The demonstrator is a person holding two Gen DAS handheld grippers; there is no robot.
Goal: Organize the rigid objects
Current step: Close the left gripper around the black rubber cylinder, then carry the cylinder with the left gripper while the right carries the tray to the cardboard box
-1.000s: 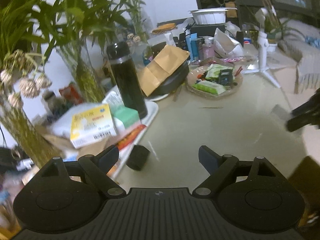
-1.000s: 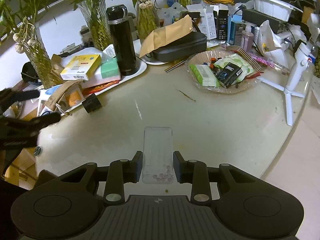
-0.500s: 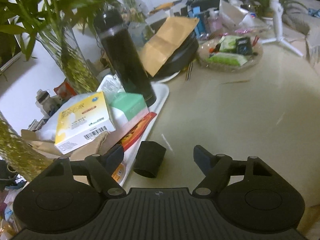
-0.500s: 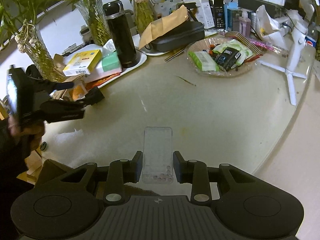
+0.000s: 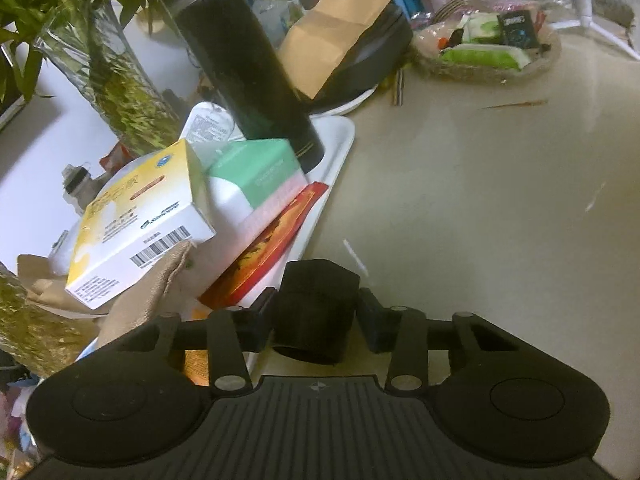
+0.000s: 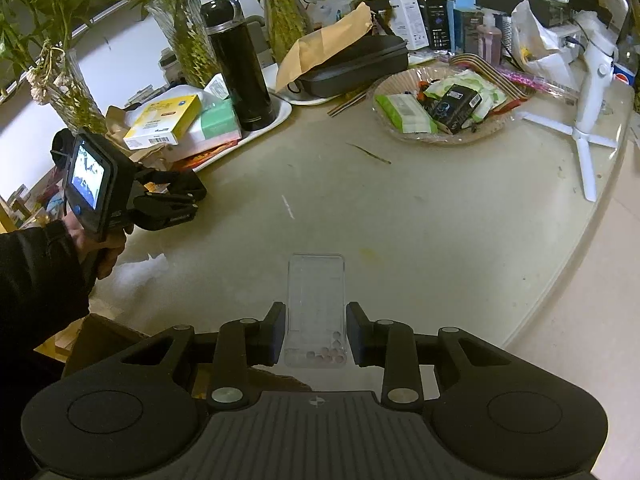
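beside the white tray [image 5: 336, 148], left gripper [image 5: 316, 312] is clamping the black block [image 5: 316, 304]; only the right wrist view is showing right gripper [image 6: 316, 330] pinching the clear case [image 6: 316, 300].

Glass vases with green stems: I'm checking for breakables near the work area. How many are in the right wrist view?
3. One vase at far left, one behind the black flask, one right of it. More may hide among clutter.
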